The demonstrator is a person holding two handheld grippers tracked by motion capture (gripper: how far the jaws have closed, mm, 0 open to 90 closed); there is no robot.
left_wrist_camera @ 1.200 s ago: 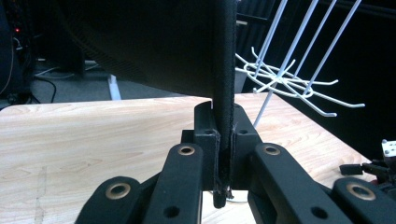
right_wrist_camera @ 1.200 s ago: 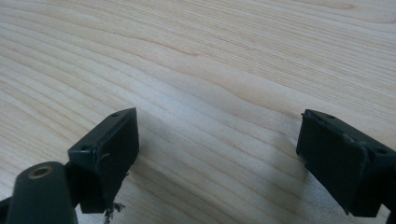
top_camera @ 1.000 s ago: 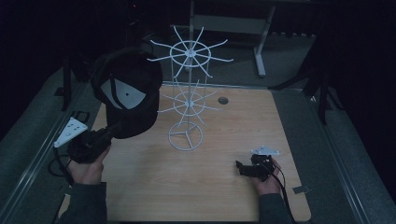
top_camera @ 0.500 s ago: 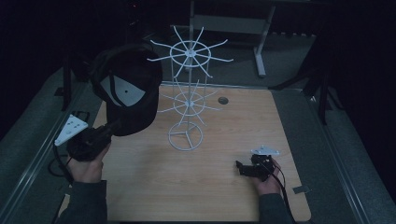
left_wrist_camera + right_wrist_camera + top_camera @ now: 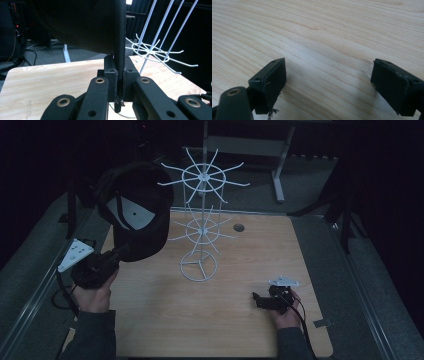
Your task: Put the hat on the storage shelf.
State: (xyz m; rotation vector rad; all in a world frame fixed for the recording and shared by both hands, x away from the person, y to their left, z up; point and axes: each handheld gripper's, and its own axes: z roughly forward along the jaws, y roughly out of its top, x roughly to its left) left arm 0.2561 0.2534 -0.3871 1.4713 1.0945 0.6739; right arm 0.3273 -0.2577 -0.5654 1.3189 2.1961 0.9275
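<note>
1. The left gripper (image 5: 119, 254) is clamped on the edge of a black cap (image 5: 136, 210); in the left gripper view its jaws pinch the cap's brim (image 5: 120, 37) edge-on, with no gap showing.

2. Compared with a second ago, the cap sits a little higher and closer to the white wire rack (image 5: 201, 225). Its crown now hangs at the level of the rack's top ring of arms (image 5: 204, 176), just left of them. The shift is small; the hand has hardly travelled.

3. The cap is in the air at the far left of the wooden table (image 5: 240, 320), well above the tabletop and touching no arm of the rack as far as I can tell.

4. The right gripper (image 5: 256, 298) has not changed: it rests low on the near right part of the table with its jaws wide apart and nothing between them; the right gripper view looks at bare wood (image 5: 337, 30).

5. Judgement: the work looks like hanging the cap on the rack, and it is at the approach stage. The cap is lifted and lined up, not yet hooked.

6. The next move likely needs the cap carried right so that an arm tip enters its opening; the thin arms could snag the fabric or tip the light rack.
</note>
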